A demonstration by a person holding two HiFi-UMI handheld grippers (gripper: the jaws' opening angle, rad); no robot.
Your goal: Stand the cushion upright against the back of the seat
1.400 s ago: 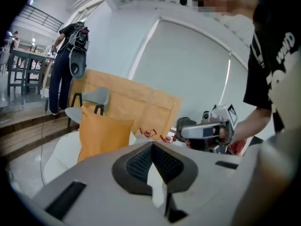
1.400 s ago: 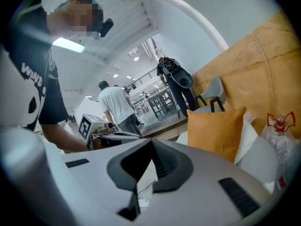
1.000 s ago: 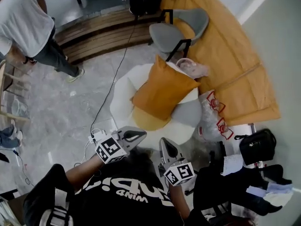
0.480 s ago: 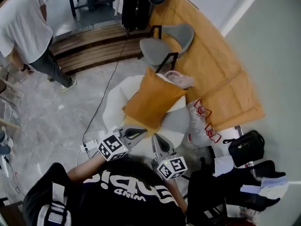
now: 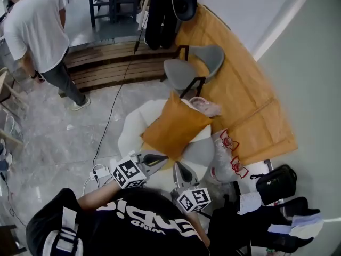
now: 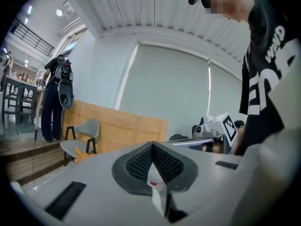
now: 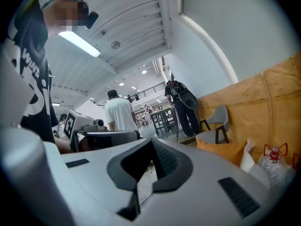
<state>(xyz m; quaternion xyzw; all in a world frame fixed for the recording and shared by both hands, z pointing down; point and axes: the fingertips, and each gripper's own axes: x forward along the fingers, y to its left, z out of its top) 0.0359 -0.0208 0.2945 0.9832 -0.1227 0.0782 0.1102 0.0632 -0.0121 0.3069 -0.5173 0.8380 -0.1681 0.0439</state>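
An orange cushion [image 5: 176, 127] rests tilted on a white round armchair [image 5: 132, 135], one corner pointing up toward the seat's back. My left gripper [image 5: 159, 158] and right gripper [image 5: 179, 168] hover side by side just short of the chair's near edge, both apart from the cushion. Each one is shut with nothing between its jaws. In the left gripper view the left gripper [image 6: 153, 147] points level, and only an orange cushion [image 6: 81, 154] tip shows. The right gripper [image 7: 151, 142] looks past the cushion [image 7: 221, 150].
A grey chair [image 5: 194, 65] stands behind the armchair, in front of tan boards [image 5: 240, 95]. A clear plastic bag [image 5: 226, 151] lies to its right, and a black bag [image 5: 276, 181] further right. A person in a white shirt [image 5: 37, 25] stands far left. A cable [image 5: 114, 111] crosses the floor.
Both grippers have lifted a little, still shut and empty. The cushion has stayed where it was on the armchair. The head view has shifted.
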